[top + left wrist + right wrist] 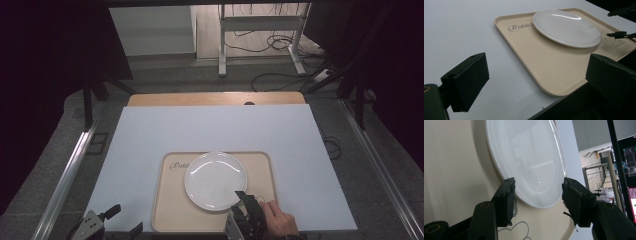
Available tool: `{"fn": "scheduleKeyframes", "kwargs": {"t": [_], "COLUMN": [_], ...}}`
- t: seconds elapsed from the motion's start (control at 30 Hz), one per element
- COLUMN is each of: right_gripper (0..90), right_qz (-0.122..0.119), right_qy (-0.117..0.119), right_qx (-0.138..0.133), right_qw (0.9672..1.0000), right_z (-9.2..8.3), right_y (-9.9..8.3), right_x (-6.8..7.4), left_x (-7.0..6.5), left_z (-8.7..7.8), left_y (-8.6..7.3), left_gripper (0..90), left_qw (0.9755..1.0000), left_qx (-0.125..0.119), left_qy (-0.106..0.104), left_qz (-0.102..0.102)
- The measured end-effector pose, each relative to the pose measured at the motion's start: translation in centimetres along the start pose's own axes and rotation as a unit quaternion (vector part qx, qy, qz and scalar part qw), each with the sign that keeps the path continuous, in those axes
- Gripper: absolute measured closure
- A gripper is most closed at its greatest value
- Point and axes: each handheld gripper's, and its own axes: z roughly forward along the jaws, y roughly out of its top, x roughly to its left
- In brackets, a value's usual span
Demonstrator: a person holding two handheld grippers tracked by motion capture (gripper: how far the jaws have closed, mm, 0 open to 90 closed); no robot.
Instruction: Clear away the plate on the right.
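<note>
You are working in what looks like a lab or test room, not a home. Your surface (210, 130) is a white board laid over a wooden top, standing inside a frame of metal rails (65, 175) that run along its left and right edges. Dark curtains or panels (45, 60) close in both sides. Beyond the far edge, loose cables (280, 42) trail over a grey carpeted floor (200, 75) around the legs of a metal stand (260, 30). In the right gripper view, past the far right corner, you can see a lit screen (630, 162) and more metal framing (599, 167).
</note>
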Motion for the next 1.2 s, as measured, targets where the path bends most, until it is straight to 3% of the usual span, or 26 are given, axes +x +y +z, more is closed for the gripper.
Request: {"fn": "scheduleKeyframes", "kwargs": {"t": [0.63,1.03,1.2], "right_gripper": [36.9,32.7,31.1], "right_qz": [0.062,0.110,0.140], "right_qy": [0.004,0.010,0.014], "right_qx": [-0.005,-0.013,-0.018], "right_qw": [0.9981,0.9938,0.9899], "right_z": [-0.4,-0.8,-1.1], "right_y": [-1.5,-2.5,-3.0], "right_x": [-1.2,-2.0,-2.4], "left_x": [0.0,0.0,0.0], "left_z": [0.0,0.0,0.0], "left_y": [0.0,0.0,0.0], "left_gripper": [4.1,4.1,4.2], "left_qw": [1.0000,1.0000,1.0000], "left_qx": [-0.002,-0.003,-0.003], "left_qy": [-0.001,-0.001,-0.001], "left_qz": [-0.001,-0.001,0.000]}}
